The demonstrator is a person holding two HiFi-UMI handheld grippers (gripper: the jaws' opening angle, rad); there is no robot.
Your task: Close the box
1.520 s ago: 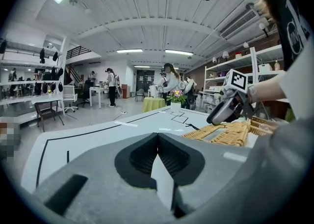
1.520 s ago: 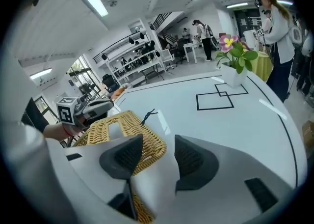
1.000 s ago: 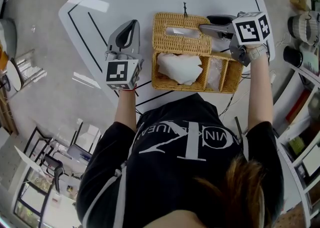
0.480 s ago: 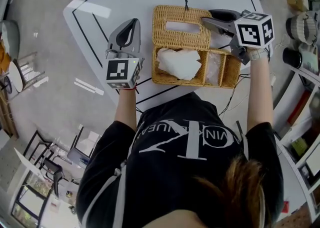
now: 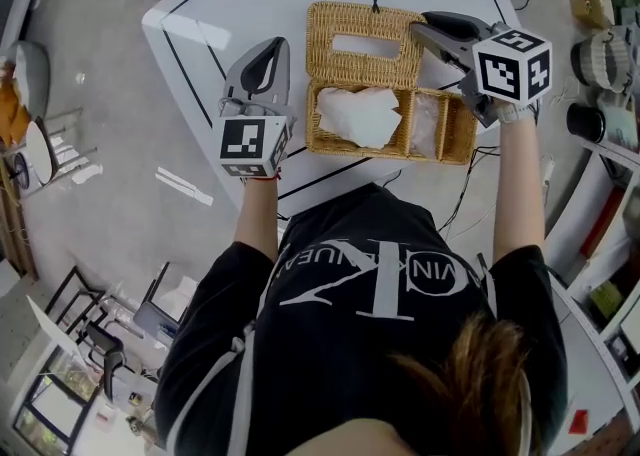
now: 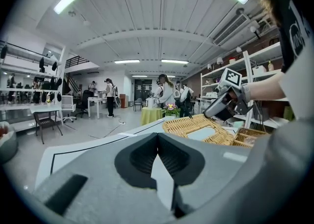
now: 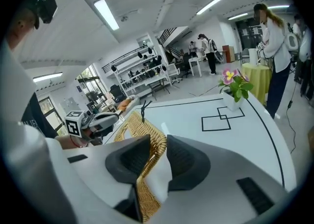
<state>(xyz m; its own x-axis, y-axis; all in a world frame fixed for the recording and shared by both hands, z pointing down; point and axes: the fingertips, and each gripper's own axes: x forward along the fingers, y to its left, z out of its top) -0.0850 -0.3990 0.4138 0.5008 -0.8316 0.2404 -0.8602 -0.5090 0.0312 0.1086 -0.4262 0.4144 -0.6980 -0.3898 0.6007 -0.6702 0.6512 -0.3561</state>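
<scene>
Right gripper view: the right gripper point(image 7: 158, 139) has just been closing its jaws and pinches the wicker lid point(image 7: 149, 128) by its edge, apparently to swing it over the box point(image 5: 385, 152) standing on the table point(image 5: 230, 4). The left gripper point(image 6: 158, 135), jaws together and empty, waits beside the box. One compartment holds white tissue point(image 5: 358, 116); the other, possibly clear wrapping.
</scene>
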